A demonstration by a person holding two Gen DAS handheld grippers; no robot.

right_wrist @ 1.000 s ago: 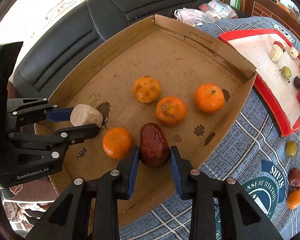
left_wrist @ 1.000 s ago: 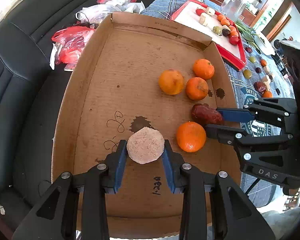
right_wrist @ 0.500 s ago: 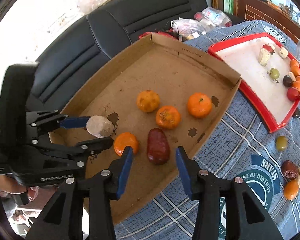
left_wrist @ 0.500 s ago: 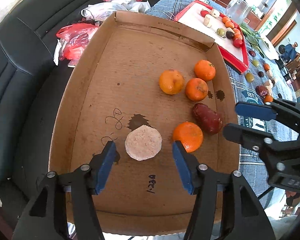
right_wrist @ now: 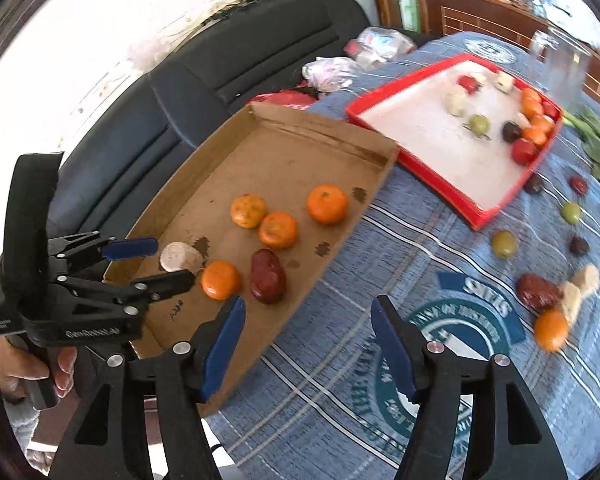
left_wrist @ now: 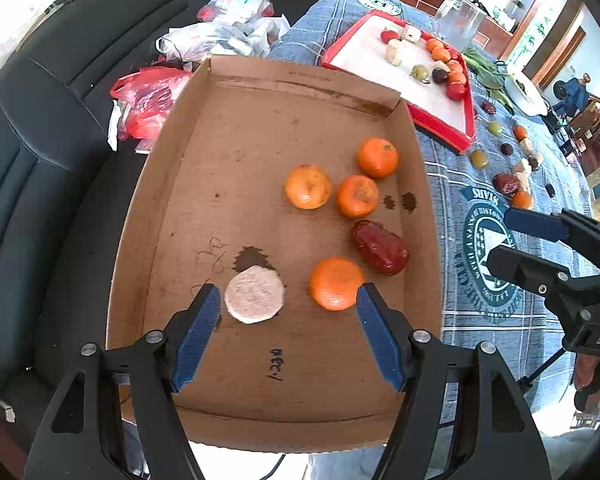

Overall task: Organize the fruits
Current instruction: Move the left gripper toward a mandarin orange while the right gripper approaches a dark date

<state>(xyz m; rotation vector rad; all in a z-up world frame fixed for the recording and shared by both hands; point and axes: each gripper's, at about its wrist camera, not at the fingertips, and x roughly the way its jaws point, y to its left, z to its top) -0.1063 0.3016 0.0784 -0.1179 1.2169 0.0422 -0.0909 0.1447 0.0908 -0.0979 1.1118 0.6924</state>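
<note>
— So, both grippers are letting go at once?

— Yes. The left gripper (left_wrist: 288,304) has just been opening, and its jaws are now standing wide with nothing pressed between them; the pale round slice (left_wrist: 254,294) it was clamping a second ago is lying free on the floor of the cardboard box (left_wrist: 260,128), near the left pad.

— And the right gripper (right_wrist: 306,330)?

— It has been opening too, and it is pulling away from the box toward the blue cloth (right_wrist: 340,420). The dark red date (right_wrist: 268,276) it was squeezing is sitting in the box beside the nearest orange (right_wrist: 220,280), apart from the pads.

— What is that meaning for the job?

— Two more pieces are resting in the box with the four oranges, so this pair of placements is looking finished. Plenty of fruit is waiting on the cloth, such as another date (right_wrist: 538,290) and an orange (right_wrist: 551,330), though that side is blurring, so I am only guessing at the small pieces. The red tray (right_wrist: 416,156) is holding more.
</note>
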